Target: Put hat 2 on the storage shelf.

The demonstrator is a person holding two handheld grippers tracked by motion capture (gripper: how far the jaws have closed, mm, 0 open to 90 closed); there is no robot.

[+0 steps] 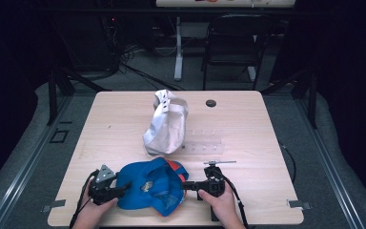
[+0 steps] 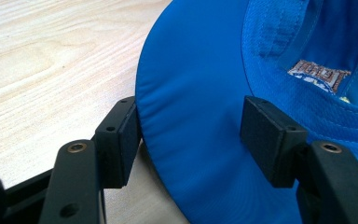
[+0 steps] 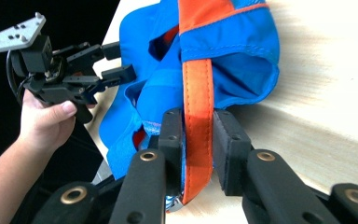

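My right gripper (image 3: 198,140) clamps the blue cap's (image 1: 150,186) orange strap (image 3: 198,93) (its end hidden); my left gripper (image 2: 189,135) straddles the brim (image 2: 191,107), jaws apart.

A crumpled white fabric cap (image 1: 166,123) lies mid-table on the light wooden table (image 1: 114,124), just beside a clear plastic tray (image 1: 204,141). A small black round disc (image 1: 211,103) sits near the far edge; a black folding chair (image 1: 232,43) stands beyond.
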